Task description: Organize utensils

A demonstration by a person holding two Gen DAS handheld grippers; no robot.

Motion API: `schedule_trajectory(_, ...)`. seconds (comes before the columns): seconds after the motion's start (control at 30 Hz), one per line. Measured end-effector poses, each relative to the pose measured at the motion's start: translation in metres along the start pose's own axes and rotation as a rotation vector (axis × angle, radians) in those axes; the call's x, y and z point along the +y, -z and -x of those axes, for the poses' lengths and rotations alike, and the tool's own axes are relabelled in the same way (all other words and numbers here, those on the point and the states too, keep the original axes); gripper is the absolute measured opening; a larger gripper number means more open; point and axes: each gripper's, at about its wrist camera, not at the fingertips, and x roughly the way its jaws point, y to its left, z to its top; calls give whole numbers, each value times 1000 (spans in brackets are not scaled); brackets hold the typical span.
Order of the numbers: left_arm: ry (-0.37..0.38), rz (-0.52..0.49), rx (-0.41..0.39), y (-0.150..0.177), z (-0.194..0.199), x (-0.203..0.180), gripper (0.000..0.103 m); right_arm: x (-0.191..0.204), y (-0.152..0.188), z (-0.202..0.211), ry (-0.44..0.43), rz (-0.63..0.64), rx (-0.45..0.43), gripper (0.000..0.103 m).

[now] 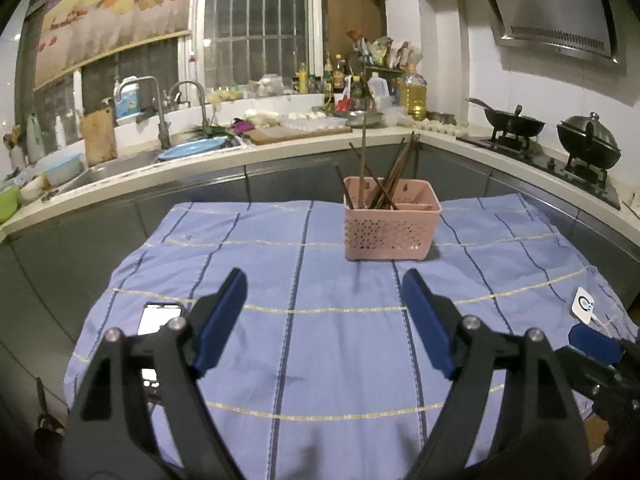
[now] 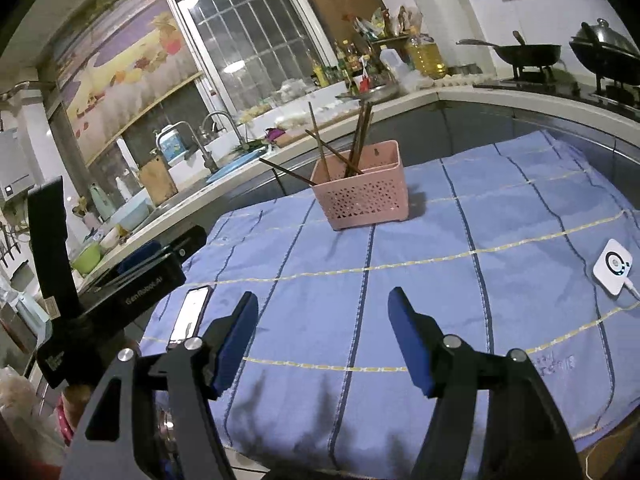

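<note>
**Both grippers empty, chopsticks already standing in the pink holder**

The left gripper (image 1: 324, 320) has its blue-padded jaws spread wide with nothing between them, hovering low over the near part of the blue striped cloth (image 1: 340, 360). The right gripper (image 2: 324, 340) is likewise open and empty, angled slightly downward over the same cloth. A phone (image 2: 190, 312) lies just left of it.

Further off, near the cloth's far edge, stands the pink perforated holder (image 1: 390, 232). Dark chopsticks (image 1: 384, 176) lean in it at mixed angles, one tipping out over the rim. No loose utensils show on the cloth, though the near edge is hidden behind the grippers.

Judging from this, tidying would mean approaching from above, pinching one leaning stick high on its shaft, and steadying the light holder so it does not tip.
</note>
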Motion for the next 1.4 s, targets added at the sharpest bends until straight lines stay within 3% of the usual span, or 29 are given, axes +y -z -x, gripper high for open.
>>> schedule_trajectory(0.33,39,5,-32,8,31,0,80,14,5,20,4,-1,-27,68)
schedule_trajectory(0.6,138,27,54,31,30,-7,81,12,12,31,63,-13,-46,68)
schedule_trajectory(0.9,178,8,146,78,24,-20,84,7,36,7,152,-22,51,68)
schedule_trajectory(1.0,174,-1,174,88,20,-19,85,6,44,0,205,-8,87,71)
schedule_trajectory(1.17,140,92,170,95,20,4,95,3,54,-12,246,-18,147,73)
schedule_trajectory(1.4,127,164,171,100,17,21,96,7,56,-8,242,-33,97,82)
